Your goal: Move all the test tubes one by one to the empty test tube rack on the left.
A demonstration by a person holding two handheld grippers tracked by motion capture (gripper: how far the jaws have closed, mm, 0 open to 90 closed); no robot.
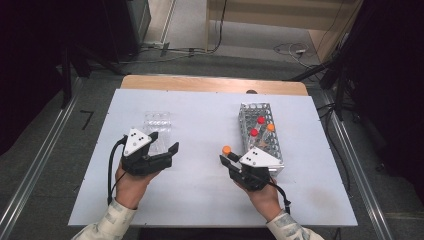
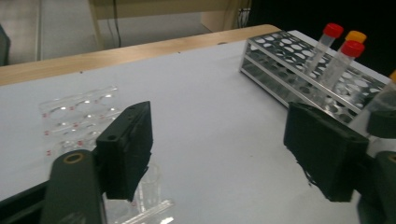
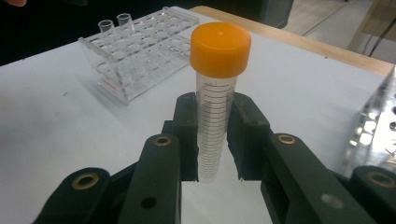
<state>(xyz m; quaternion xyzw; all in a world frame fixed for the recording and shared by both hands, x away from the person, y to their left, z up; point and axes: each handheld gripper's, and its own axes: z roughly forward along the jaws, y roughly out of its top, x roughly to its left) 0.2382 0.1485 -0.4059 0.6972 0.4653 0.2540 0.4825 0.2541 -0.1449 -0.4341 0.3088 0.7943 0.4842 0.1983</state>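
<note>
Two racks stand on the white table (image 1: 200, 200), and the metal rack (image 1: 262, 137) serves as the landmark. It sits toward the table's right side, with two red-capped tubes (image 1: 257, 126) and one orange-capped tube (image 1: 270, 127) standing upright in its holes. Well to the left of the metal rack lies the clear plastic rack (image 1: 157, 127), low and transparent, with two small open tubes (image 3: 115, 24) at its far end in the right gripper view. The left gripper (image 1: 164, 148) hovers at the near end of that clear rack, far from the metal rack; its jaws stand wide apart with nothing between them, one jaw over the clear rack's edge. The right gripper (image 1: 226, 157) is just beside the metal rack's near left corner, clamped on the orange-capped centrifuge tube (image 3: 215, 98). This tube stands upright between the pads, cap up, above the bare table just left of the metal rack and outside its holes.
</note>
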